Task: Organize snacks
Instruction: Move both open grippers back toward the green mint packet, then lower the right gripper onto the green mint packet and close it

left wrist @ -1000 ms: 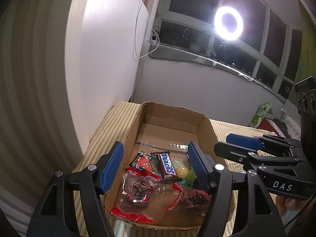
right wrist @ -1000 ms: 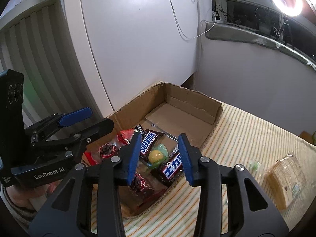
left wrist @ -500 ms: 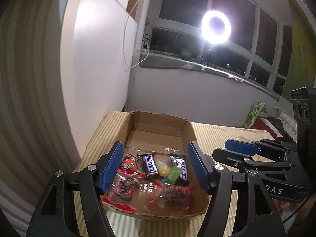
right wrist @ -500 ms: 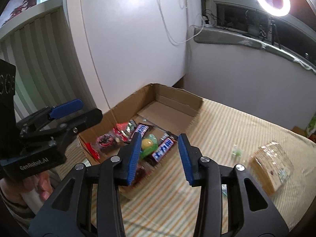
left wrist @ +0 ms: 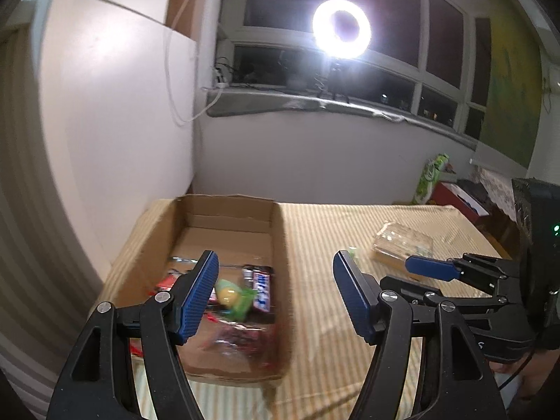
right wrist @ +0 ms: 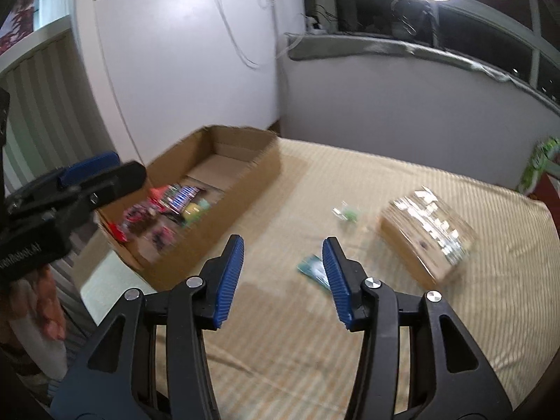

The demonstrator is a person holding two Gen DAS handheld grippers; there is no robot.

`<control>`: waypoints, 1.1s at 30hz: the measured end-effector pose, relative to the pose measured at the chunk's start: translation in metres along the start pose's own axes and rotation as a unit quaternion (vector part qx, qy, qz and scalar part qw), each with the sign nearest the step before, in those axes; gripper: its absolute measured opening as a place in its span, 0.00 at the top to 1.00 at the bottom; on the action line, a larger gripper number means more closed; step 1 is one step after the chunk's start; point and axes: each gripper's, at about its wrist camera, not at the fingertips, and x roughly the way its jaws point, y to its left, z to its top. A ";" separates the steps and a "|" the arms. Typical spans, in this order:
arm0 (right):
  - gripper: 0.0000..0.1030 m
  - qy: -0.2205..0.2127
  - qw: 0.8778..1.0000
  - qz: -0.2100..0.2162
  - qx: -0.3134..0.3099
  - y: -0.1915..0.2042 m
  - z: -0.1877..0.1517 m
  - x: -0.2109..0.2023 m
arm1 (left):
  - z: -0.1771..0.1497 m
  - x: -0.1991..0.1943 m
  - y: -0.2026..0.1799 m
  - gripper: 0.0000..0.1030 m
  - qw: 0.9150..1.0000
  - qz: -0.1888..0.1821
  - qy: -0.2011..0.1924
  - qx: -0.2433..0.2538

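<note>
A cardboard box (left wrist: 280, 245) (right wrist: 245, 189) stands on the striped tablecloth. It holds Snickers bars (left wrist: 261, 288), a yellow-green candy (left wrist: 227, 294) and red packets (right wrist: 134, 215). My left gripper (left wrist: 276, 273) (right wrist: 126, 168) is open and empty, hovering over the box's right wall. My right gripper (right wrist: 282, 255) (left wrist: 397, 273) hangs over bare cloth to the right of the box, its jaws opening with nothing between them. A teal packet (right wrist: 311, 267) lies just beyond its right finger. Farther off lie a small green candy (right wrist: 348, 213) (left wrist: 351, 252) and a clear cracker pack (right wrist: 427, 224) (left wrist: 402, 241).
A white wall panel (right wrist: 182, 70) rises behind the box, and a ring light (left wrist: 341, 29) glares from the window sill. A green bag (left wrist: 432, 175) and a red box (left wrist: 455, 192) sit past the table's far right edge. A hand (right wrist: 49, 311) holds the left gripper.
Both grippers have swung right, away from the box interior toward the cloth. The right gripper's jaws have widened. The left gripper's opening looks unchanged.
</note>
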 end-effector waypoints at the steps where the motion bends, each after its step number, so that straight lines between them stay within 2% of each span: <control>1: 0.52 0.007 1.000 -0.006 0.001 -0.007 -0.006 0.001 | 0.000 0.004 -0.007 0.34 1.000 -0.002 0.004 0.004; 4: 0.52 0.023 1.000 -0.009 0.003 -0.021 -0.017 0.007 | -0.002 0.012 -0.021 0.34 1.000 -0.008 0.013 0.012; 8: 0.42 0.042 0.999 -0.011 0.002 -0.034 -0.030 0.019 | -0.006 0.023 -0.038 0.34 0.999 -0.014 0.029 0.020; 16: 0.42 0.058 0.998 0.004 0.011 -0.054 -0.041 0.038 | -0.015 0.050 -0.059 0.34 0.998 -0.020 0.061 0.028; 26: 0.42 0.074 0.997 0.012 -0.014 -0.057 -0.032 0.066 | -0.024 0.075 -0.060 0.34 0.996 -0.029 0.083 0.021; 33: 0.42 0.089 0.995 0.016 -0.049 -0.043 -0.022 0.084 | -0.024 0.067 -0.041 0.34 0.996 -0.040 0.076 0.001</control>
